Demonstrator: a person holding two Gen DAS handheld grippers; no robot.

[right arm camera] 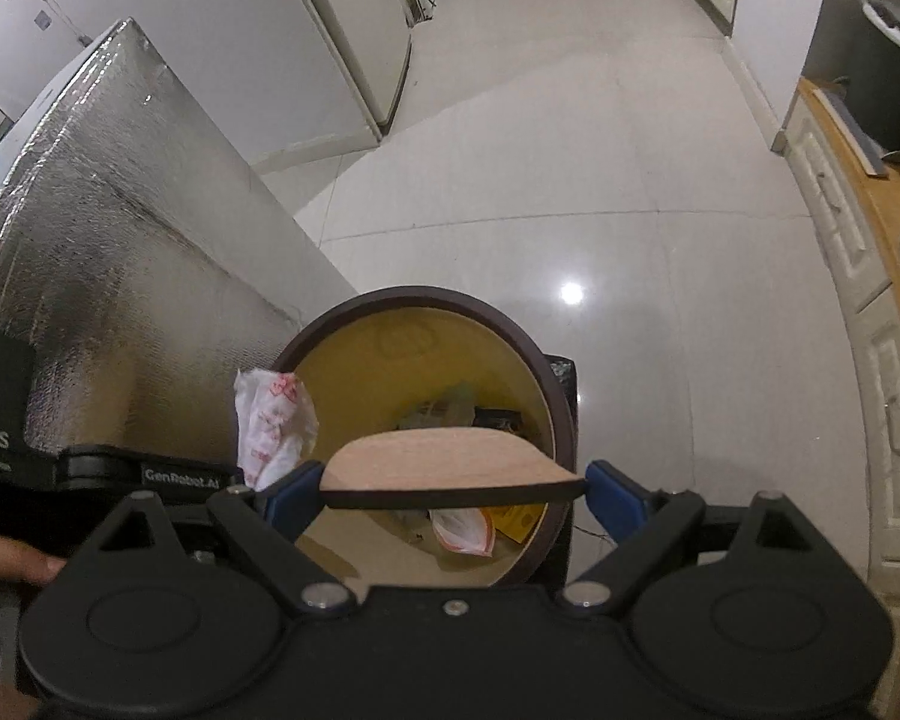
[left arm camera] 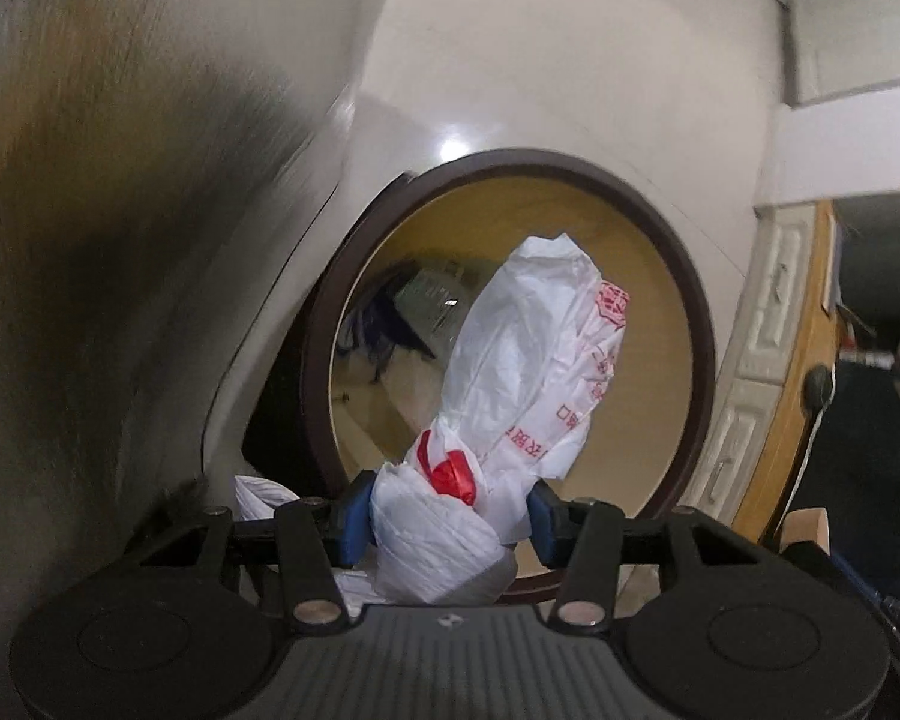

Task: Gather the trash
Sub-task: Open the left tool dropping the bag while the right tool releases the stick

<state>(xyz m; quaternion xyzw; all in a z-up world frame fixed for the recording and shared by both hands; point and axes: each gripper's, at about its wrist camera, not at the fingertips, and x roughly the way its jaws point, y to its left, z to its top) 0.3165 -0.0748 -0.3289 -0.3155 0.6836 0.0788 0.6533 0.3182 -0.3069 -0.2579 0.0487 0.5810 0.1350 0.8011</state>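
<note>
Left gripper is clamped on the knotted bag right over the bin, ready to drop. Right gripper grips the lid, keeping it open.

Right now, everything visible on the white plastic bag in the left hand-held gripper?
The white plastic bag is thin, crinkled film with red printed characters and a red patch near its knotted, bunched neck. The left hand-held gripper pinches that bunched part between its blue pads. The rest of the bag extends over the mouth of the brown-rimmed bin, whose inside is yellow. In the right wrist view it appears at the bin's left rim.
</note>
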